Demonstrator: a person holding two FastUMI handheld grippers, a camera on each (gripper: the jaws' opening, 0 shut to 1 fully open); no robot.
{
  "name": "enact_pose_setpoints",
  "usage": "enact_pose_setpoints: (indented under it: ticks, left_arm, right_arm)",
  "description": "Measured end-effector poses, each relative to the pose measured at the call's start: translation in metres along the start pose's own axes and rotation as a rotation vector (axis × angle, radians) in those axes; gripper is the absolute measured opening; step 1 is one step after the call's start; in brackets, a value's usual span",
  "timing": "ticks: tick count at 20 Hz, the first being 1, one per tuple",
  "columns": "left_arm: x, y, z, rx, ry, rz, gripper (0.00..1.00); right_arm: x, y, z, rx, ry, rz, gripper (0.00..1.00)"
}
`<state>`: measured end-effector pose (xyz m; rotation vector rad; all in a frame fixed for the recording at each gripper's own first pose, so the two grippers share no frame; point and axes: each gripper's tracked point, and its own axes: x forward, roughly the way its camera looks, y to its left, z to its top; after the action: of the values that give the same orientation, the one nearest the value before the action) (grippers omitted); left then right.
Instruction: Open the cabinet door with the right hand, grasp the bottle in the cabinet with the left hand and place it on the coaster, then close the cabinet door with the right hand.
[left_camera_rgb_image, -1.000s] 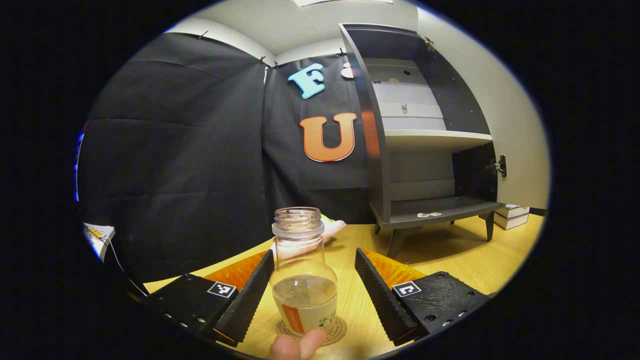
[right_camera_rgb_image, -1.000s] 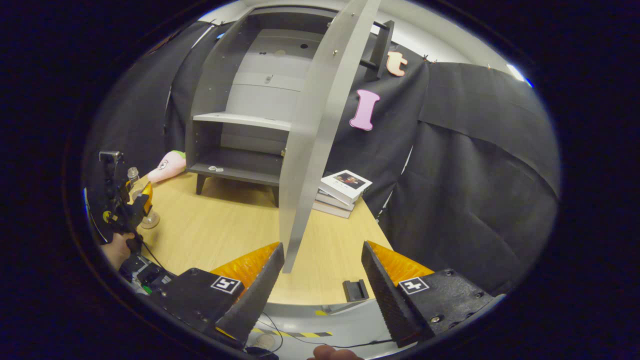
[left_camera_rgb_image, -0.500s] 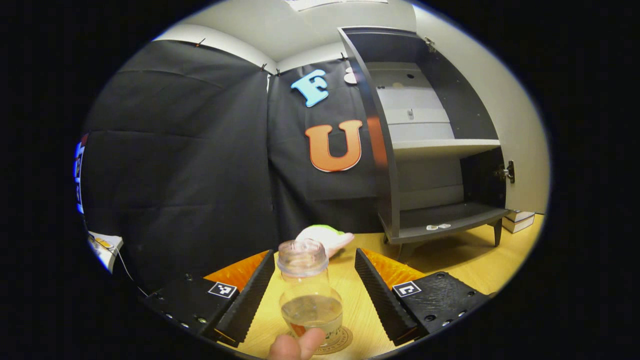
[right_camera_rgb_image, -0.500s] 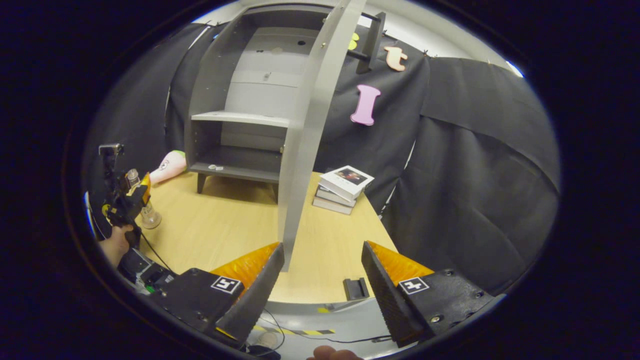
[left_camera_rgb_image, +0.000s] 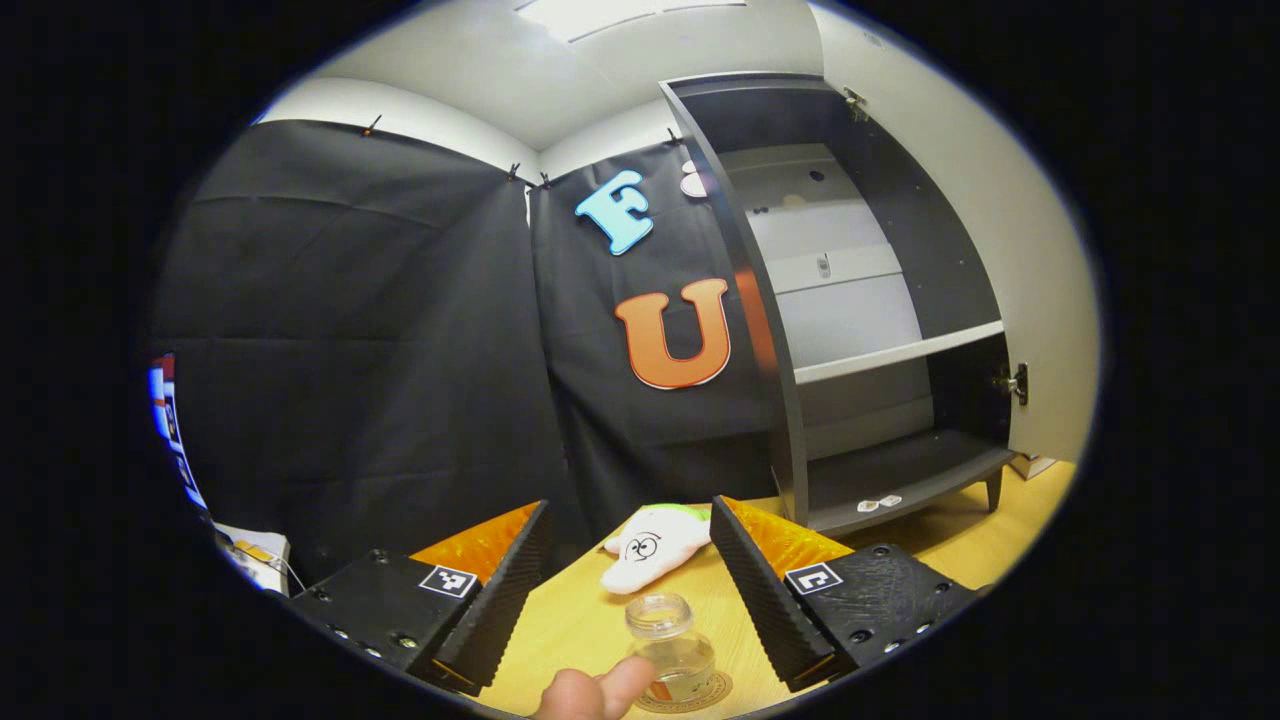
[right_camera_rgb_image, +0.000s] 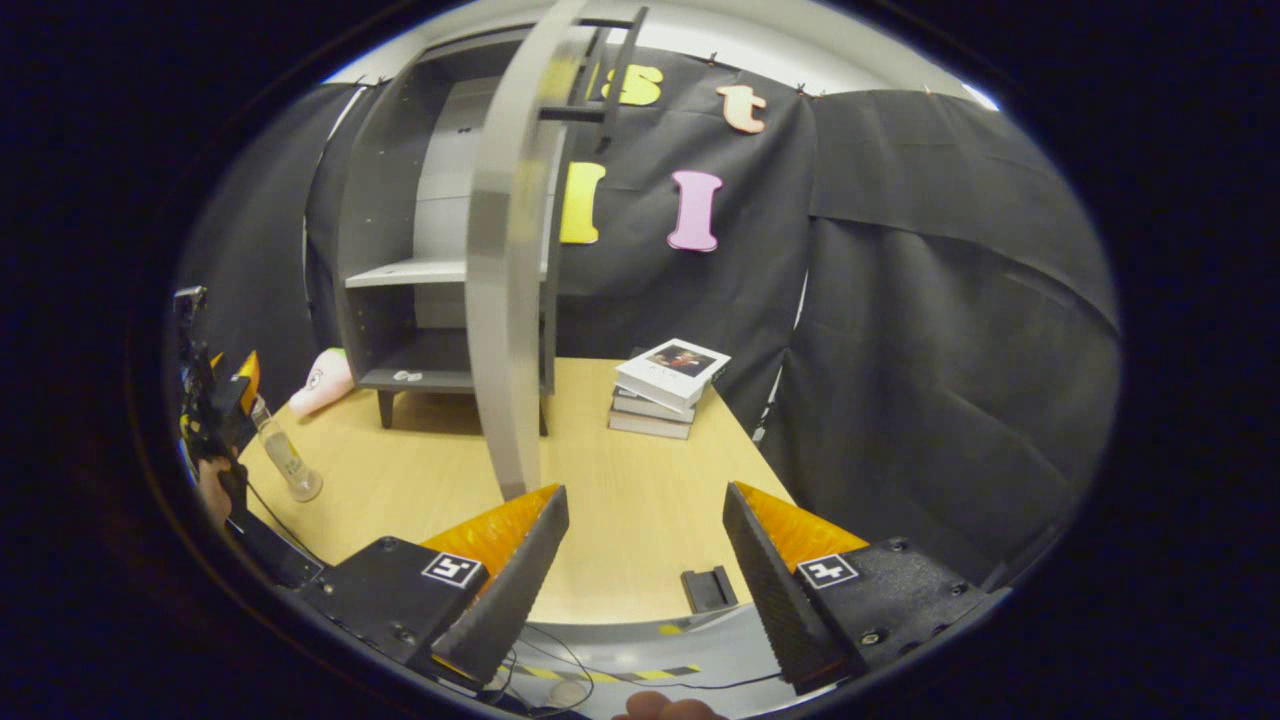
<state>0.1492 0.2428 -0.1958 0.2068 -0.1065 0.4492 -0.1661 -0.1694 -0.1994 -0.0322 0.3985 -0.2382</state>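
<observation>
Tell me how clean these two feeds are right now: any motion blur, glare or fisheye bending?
Right gripper view: the pale grey cabinet door is smeared and bowed into an arc; the stacked books stay sharp. Left gripper view: steady; the dark grey cabinet frame curves, a ceiling light glares at the top, and the clear glass bottle is crisp.

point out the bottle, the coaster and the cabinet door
bottle (left_camera_rgb_image: 672, 650), left gripper view, on its clear body.
coaster (left_camera_rgb_image: 712, 692), left gripper view, on its rim beside the bottle.
cabinet door (right_camera_rgb_image: 508, 300), right gripper view, on its edge.
</observation>
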Motion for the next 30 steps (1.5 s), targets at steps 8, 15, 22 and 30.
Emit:
enact_pose_setpoints:
  ticks: [8,15,22,30]
  left_arm:
    - [-0.030,-0.009,0.123,0.035,0.039,-0.083,0.95]
    - [-0.086,-0.039,0.206,-0.011,0.038,-0.174,0.96]
    - [-0.097,-0.070,0.189,-0.124,0.104,-0.237,0.96]
    - [-0.076,-0.082,0.187,-0.154,0.101,-0.270,0.96]
  right_arm:
    - [0.015,0.010,0.034,0.212,-0.058,0.055,1.00]
    - [0.021,0.011,0.094,0.305,-0.189,0.109,0.97]
    - [-0.011,0.013,0.140,0.372,-0.274,0.150,0.95]
    - [-0.027,0.027,0.158,0.288,-0.310,0.188,0.98]
